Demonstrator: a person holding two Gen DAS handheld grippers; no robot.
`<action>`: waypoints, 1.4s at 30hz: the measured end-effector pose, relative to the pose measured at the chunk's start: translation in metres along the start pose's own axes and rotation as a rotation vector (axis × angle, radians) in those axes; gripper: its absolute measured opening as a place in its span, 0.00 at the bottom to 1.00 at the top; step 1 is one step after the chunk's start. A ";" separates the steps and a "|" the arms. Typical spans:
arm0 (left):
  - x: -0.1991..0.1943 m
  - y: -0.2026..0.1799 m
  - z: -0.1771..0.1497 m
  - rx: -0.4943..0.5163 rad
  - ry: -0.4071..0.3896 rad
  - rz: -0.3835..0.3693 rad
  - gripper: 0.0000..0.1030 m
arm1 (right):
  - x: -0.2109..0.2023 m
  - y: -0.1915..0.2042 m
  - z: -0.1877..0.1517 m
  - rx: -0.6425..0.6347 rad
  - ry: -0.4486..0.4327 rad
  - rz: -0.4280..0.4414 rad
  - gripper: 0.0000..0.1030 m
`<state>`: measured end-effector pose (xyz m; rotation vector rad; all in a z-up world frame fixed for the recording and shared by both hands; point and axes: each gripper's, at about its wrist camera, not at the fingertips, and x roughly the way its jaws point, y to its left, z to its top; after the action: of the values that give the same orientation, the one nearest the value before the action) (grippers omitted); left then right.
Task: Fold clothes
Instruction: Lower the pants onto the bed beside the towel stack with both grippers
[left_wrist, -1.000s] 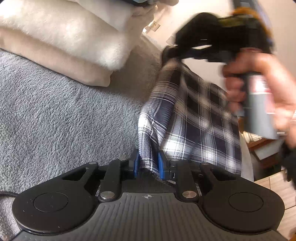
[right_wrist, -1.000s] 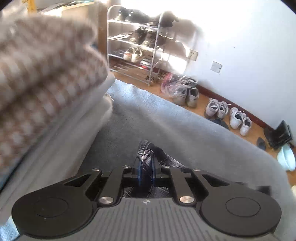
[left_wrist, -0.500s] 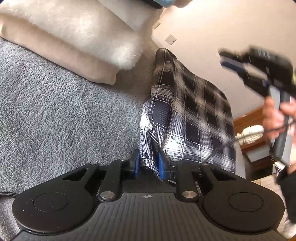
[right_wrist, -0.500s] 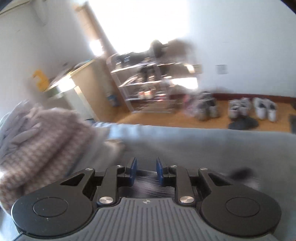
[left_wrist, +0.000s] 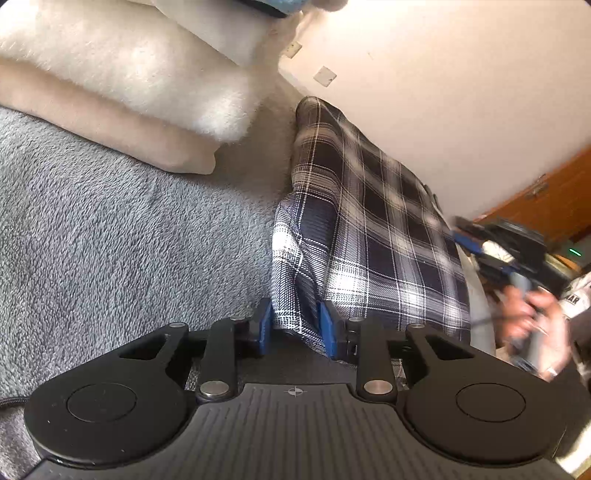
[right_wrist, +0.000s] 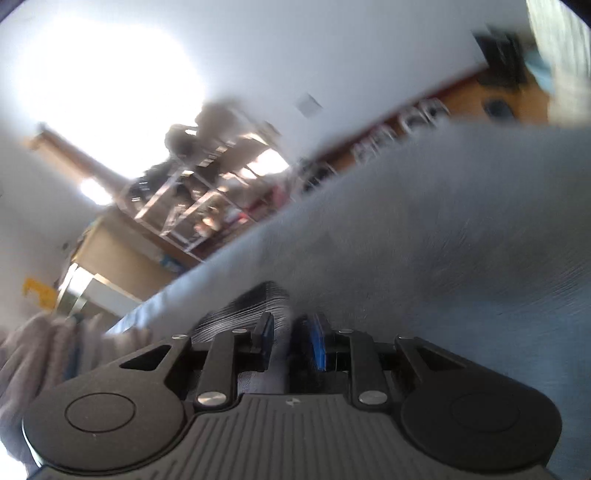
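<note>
Left wrist view first: the left gripper (left_wrist: 295, 326) sits low over the grey blanket (left_wrist: 110, 236), with the near corner of the plaid garment (left_wrist: 369, 229) between its blue pads (left_wrist: 265, 325). Its jaws are opening, and the cloth hangs loosely in the gap rather than pinched flat — so the hold looks on the way out, though the fabric is not yet clear of the pads. The garment lies as a folded strip on the blanket, running away from the gripper toward the wall, just right of the stacked cream pillows (left_wrist: 122, 85). To do this step well, I judge the corner should be let down square on the layer beneath and the jaws drawn straight back, so the edge is not dragged out of line. Further right in that view the person's hand (left_wrist: 532, 321) carries the right gripper (left_wrist: 491, 251), blurred, off the far edge of the garment. Right wrist view is smeared by motion: the right gripper (right_wrist: 291, 341) has its jaws partly apart, with a bit of dark striped cloth (right_wrist: 247, 306) showing just ahead of the pads — whether it is gripped or merely lies in front, I cannot tell. A shoe rack (right_wrist: 207, 192) blurs behind.
</note>
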<state>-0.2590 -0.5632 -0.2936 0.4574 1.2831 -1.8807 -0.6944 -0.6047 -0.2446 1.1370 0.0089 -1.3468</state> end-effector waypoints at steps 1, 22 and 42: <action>0.000 0.001 0.001 -0.008 0.005 -0.005 0.27 | -0.020 0.005 -0.002 -0.023 0.007 0.028 0.23; -0.065 -0.048 -0.013 0.340 -0.179 -0.013 0.27 | -0.087 0.052 -0.138 -0.463 0.104 0.033 0.23; -0.026 -0.074 0.033 0.354 -0.214 0.057 0.31 | -0.051 0.071 -0.108 -0.464 -0.021 0.051 0.23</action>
<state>-0.2958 -0.5691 -0.2171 0.4531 0.7922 -2.0526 -0.5938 -0.5113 -0.2242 0.7256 0.2626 -1.2287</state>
